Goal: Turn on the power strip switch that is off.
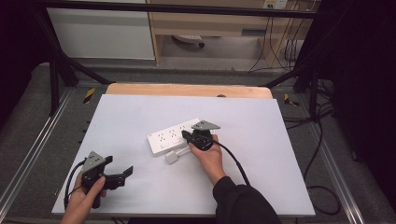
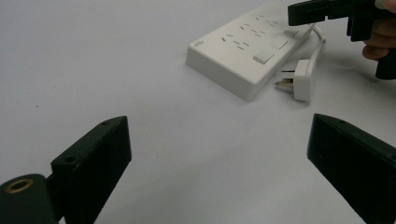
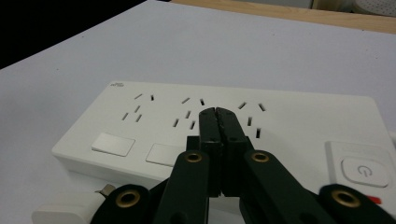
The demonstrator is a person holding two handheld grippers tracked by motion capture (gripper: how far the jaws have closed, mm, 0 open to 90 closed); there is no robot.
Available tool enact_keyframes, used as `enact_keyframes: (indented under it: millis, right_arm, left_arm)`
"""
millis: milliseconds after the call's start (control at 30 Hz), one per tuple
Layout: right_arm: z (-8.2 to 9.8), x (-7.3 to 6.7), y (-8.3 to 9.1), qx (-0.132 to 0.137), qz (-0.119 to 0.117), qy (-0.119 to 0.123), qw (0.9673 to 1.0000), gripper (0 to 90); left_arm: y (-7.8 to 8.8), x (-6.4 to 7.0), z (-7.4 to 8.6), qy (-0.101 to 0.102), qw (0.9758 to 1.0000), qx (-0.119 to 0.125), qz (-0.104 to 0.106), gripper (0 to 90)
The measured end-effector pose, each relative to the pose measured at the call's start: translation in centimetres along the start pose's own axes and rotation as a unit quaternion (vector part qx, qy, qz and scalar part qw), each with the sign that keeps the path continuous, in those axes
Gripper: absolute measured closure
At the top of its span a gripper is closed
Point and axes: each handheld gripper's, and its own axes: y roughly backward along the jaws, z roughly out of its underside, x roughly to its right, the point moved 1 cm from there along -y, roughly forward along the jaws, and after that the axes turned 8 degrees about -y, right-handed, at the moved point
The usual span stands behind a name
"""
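From the high view, the white power strip (image 1: 173, 136) lay slanted near the middle of the pale tabletop (image 1: 261, 140), with its white plug (image 1: 172, 157) lying just beside its near edge. The right hand-held gripper (image 1: 185, 136) sat over the strip's right part, and the person's hand (image 1: 210, 156) held it from behind. Its own view showed what the high view could not: the two black jaws were clenched together with nothing between them, their tips over the socket holes of the strip (image 3: 224, 121), though whether they touched the surface could not be told. That view also gave the strip's two flat square buttons (image 3: 113, 143) along the near side and a round power button (image 3: 364, 171) at the right end, with the plug (image 3: 70, 212) partly hidden at the lower left behind the gripper's linkage. The left hand-held gripper (image 1: 127, 171) rested well apart near the tabletop's front left corner, its jaws released and wide with only bare tabletop between them. Its view showed the plug (image 2: 299, 77) lying on its side with metal prongs pointing left and a short white cord (image 2: 317, 44) curving back to the strip (image 2: 243, 56). Beyond the tabletop were a wooden edge (image 1: 187, 89), black frame bars (image 1: 177, 8) and loose cables (image 1: 322, 140) on the grey floor.
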Motion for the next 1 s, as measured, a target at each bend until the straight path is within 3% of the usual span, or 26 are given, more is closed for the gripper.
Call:
enact_keyframes:
  millis: [1000]
  right_arm:
    - [1.0,-1.1,-0.9,-0.006,-0.016,-0.003,0.9999,90.0]
  left_arm:
    - [0.0,0.0,0.0,-0.001,1.0000,0.000,0.000,6.4]
